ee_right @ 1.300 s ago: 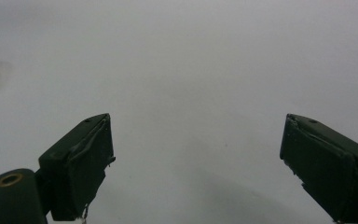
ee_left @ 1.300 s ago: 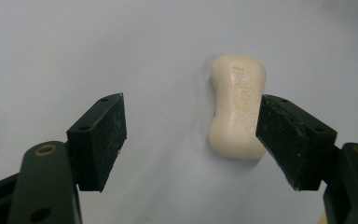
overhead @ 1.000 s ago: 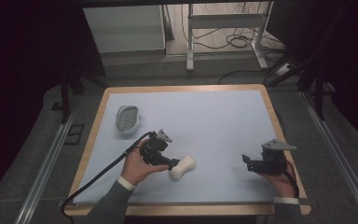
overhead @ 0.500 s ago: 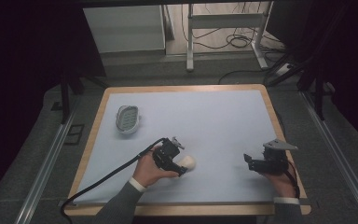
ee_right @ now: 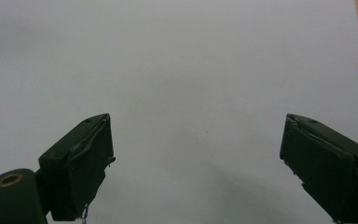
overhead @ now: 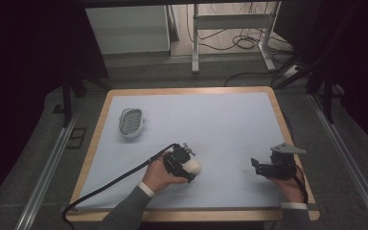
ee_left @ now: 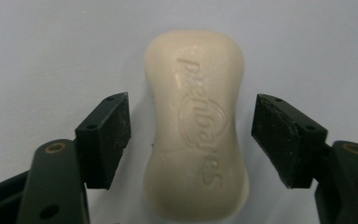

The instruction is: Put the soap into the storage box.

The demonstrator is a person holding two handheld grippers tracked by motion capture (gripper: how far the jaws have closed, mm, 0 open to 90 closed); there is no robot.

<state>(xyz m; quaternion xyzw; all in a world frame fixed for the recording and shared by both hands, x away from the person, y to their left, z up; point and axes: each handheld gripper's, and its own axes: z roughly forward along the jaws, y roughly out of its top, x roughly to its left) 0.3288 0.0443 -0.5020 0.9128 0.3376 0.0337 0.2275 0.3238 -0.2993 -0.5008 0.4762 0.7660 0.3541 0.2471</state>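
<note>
- Straddling the soap (ee_left: 196, 126) with my left hand-held gripper (ee_left: 191, 140): the jaws stand apart, one on each long side of the bar, neither touching it as far as I can tell.
- The soap lies flat on the worktop (overhead: 220, 124), lengthwise between the jaws, its stamped face up and its far end reaching out past the jaw tips.
- I judge this to be the step just ahead of the grasp; the bar is not yet held.
- The next move calls for closing evenly on the narrowed waist of the bar, keeping it centred so it does not squirt out sideways, since soap is likely slick.
- My right hand-held gripper (ee_right: 196, 158) idles with jaws wide apart over bare worktop, nothing between them.
- From the left gripper view I get the gaps at each jaw and the lettering; the high view hides those behind my left hand (overhead: 160, 175).
- From the high view I get the layout: the soap dish (overhead: 131, 122) sits well beyond and to the left of my left hand-held gripper, and my right hand-held gripper (overhead: 261, 167) rests well off to the right.
</note>
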